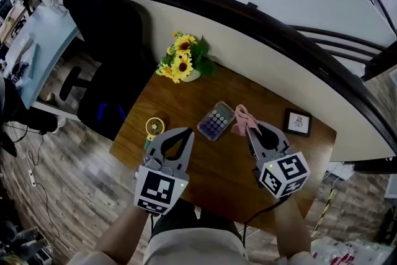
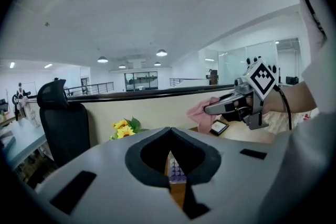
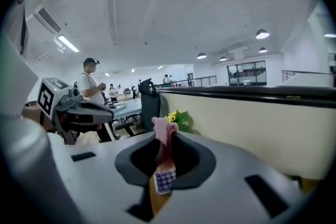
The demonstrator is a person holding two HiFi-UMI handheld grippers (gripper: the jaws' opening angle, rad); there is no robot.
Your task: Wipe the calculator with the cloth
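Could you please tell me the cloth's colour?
Pink; the cloth shows best in the head view, in the right tongs.

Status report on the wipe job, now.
Left gripper shut, empty, just short of the calculator. Right gripper shut on pink cloth, beside calculator. Nothing between them on the desk.

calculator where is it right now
In the head view the calculator lies flat near the middle of the brown desk, near the sunflowers and just left of the pink cloth held in the right claw.
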